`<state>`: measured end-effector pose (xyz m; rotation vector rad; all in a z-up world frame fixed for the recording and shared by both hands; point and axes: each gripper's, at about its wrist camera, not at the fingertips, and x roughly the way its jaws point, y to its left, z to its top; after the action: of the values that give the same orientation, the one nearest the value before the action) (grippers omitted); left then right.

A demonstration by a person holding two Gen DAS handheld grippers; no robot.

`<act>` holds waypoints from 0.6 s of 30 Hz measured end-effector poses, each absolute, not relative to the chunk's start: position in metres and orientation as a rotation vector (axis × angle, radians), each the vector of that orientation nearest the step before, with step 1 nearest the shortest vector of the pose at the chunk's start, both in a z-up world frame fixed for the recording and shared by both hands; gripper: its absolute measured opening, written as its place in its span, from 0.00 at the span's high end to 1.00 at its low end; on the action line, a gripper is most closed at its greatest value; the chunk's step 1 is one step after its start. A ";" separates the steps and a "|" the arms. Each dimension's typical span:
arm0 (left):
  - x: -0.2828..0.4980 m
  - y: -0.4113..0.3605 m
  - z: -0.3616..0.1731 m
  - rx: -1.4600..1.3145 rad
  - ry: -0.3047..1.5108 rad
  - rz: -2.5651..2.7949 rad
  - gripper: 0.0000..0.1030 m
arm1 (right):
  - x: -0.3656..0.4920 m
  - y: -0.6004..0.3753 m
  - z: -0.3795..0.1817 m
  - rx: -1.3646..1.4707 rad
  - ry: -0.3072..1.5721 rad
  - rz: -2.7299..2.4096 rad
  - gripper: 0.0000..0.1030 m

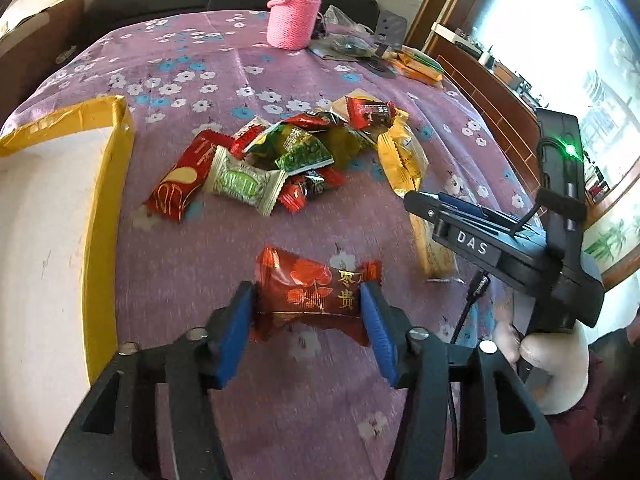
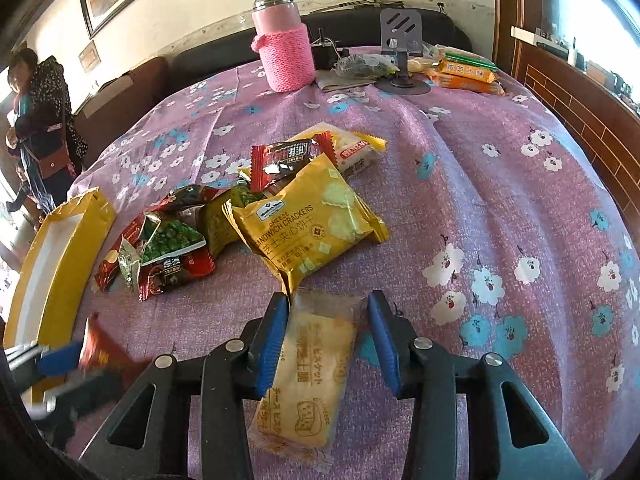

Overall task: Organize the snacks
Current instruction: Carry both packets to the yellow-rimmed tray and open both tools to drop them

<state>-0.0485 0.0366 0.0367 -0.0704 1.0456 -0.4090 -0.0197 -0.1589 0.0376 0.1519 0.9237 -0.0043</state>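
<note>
Left claw (image 1: pixel 308 304) is gripping a red candy wrapper (image 1: pixel 316 292) across its width, both blue pads (image 1: pixel 236 320) pressing on the wrapper's ends, near edge of the purple flowered surface (image 1: pixel 224 64). Right claw (image 2: pixel 328 336) is sitting around a pale cracker pack (image 2: pixel 308 372); left pad (image 2: pixel 272 344) is touching the pack's edge, right pad is standing clear with a gap showing, so it is not clamping. The pack is lying lengthwise between the fingers, pointing toward the camera. Snack pile (image 1: pixel 288 152) is lying mid-surface, just beyond both claws: a yellow sandwich cracker bag (image 2: pixel 308 224) on the right side, green pea packets (image 2: pixel 172 240) and red wrappers on the left. Yellow box (image 1: pixel 100 208) with white inside is sitting at the left edge, well apart from the red wrapper. Pink bottle (image 2: pixel 284 48) in a knitted sleeve is standing at the far side, a grey phone stand (image 2: pixel 400 52) and orange packs (image 2: pixel 468 76) to its right. A person (image 2: pixel 36 128) is standing far left in the right wrist view. A gloved hand (image 1: pixel 560 360) is holding the right claw's handle.
</note>
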 end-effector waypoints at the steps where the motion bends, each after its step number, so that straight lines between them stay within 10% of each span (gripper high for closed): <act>1: -0.049 0.037 0.038 -0.090 1.042 -0.402 0.48 | -0.020 -0.159 0.037 0.152 0.923 -0.004 0.58; 18: -0.044 -0.002 0.024 0.290 1.035 -0.574 0.39 | -0.020 -0.159 0.037 0.164 0.915 0.006 0.55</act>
<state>-0.0440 -0.0021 0.0241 0.2902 1.0349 -0.5739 -0.0202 -0.1592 0.0374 0.1640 0.9153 0.0058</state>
